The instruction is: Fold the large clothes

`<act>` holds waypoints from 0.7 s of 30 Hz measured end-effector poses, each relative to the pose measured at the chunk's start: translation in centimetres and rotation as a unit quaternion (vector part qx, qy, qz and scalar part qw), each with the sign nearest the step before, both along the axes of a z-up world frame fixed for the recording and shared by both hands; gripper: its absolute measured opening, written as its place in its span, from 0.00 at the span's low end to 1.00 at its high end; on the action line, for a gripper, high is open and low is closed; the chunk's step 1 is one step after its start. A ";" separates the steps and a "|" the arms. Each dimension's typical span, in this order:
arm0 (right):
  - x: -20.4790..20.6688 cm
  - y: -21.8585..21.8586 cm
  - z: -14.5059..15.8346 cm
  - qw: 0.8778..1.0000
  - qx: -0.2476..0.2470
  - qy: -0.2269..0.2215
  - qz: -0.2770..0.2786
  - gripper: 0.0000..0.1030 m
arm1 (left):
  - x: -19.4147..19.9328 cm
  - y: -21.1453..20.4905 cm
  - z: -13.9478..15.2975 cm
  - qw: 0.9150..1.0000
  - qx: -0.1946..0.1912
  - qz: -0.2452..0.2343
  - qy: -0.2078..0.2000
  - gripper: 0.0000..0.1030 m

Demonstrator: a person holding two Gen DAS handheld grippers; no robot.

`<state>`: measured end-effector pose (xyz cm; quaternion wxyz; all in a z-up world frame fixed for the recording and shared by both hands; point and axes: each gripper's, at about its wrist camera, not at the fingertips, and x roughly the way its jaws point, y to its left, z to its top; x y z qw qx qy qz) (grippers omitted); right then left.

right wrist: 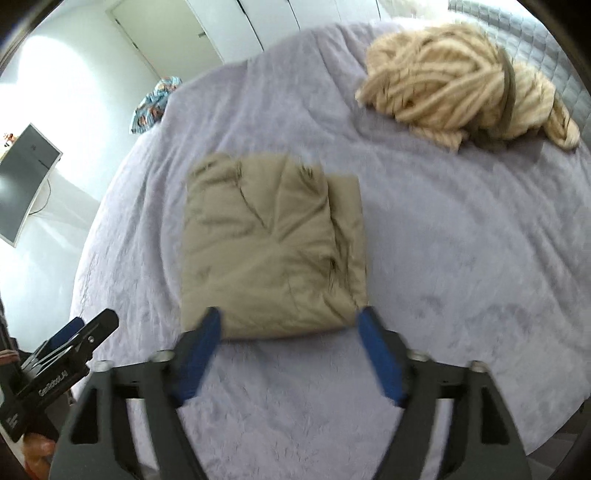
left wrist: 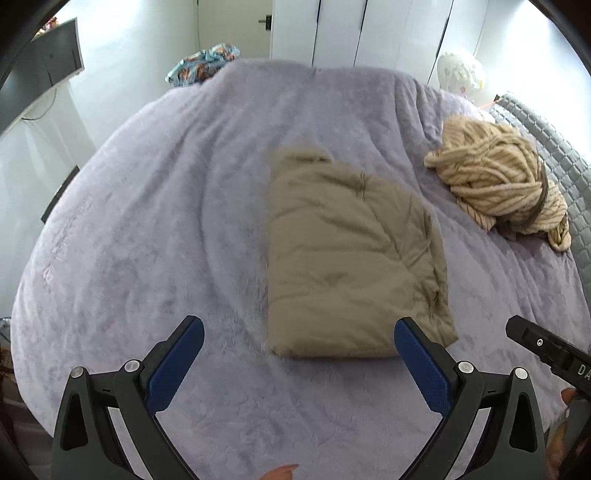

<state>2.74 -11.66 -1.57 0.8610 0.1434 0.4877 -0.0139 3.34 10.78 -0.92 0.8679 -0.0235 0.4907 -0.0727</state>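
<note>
- Folded khaki garment (left wrist: pixel 351 258) (right wrist: pixel 273 247): lying flat as a compact rectangle on the lavender blanket (left wrist: pixel 147 221) (right wrist: pixel 443 258) that covers the bed; taken here as the landmark.
- Garment surface: creased, with a narrower under-layer showing along its right edge in the right wrist view.
- Left gripper (left wrist: pixel 298 341): poised over the blanket just short of the garment's near edge, offset toward its left corner.
- Left fingers (left wrist: pixel 173 365): spread wide, blue pads facing each other, holding nothing. Right-hand pad overlapping the garment's near right corner in view; contact impossible to judge.
- Right gripper (right wrist: pixel 290 325): positioned at the garment's near edge, centred on it.
- Right fingers (right wrist: pixel 380 358): spread wide, straddling the near edge with one tip at each near corner, nothing clamped between them. Touching or just above the fabric: cannot tell, view blurred.
- Cream striped knit bundle (left wrist: pixel 498 181) (right wrist: pixel 465 92): heaped on the blanket well beyond the garment, to its far right.
- Grey quilted pillow (left wrist: pixel 546 140): right of the bundle, further from the garment.
- Patterned blue cloth (left wrist: pixel 205 62) (right wrist: pixel 155 103): at the far left edge of the bed, well apart from the garment.
- White wardrobe doors (left wrist: pixel 369 29): beyond the bed's far side, past the garment.
- Monitor (left wrist: pixel 51 51) (right wrist: pixel 26 177): off the bed, far left of the garment.
</note>
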 end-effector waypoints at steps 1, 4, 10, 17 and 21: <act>0.0 0.2 0.6 1.000 -0.012 -0.009 0.000 0.81 | -0.1 0.1 0.6 1.000 0.000 0.002 -0.007 1.00; 0.2 0.8 1.7 0.999 -0.036 -0.025 0.001 0.85 | -0.2 0.1 1.7 1.000 0.002 0.002 -0.020 1.00; 0.3 1.4 3.1 0.997 -0.066 -0.041 0.006 0.85 | -0.6 0.1 2.8 0.999 0.003 0.007 -0.032 1.00; 0.3 1.6 3.6 0.997 -0.062 -0.045 0.008 0.85 | -1.3 0.3 3.4 0.999 0.008 0.012 -0.041 1.00; 0.3 1.7 3.6 0.997 -0.063 -0.046 0.011 0.85 | -1.5 0.3 3.9 0.999 0.010 0.014 -0.048 1.00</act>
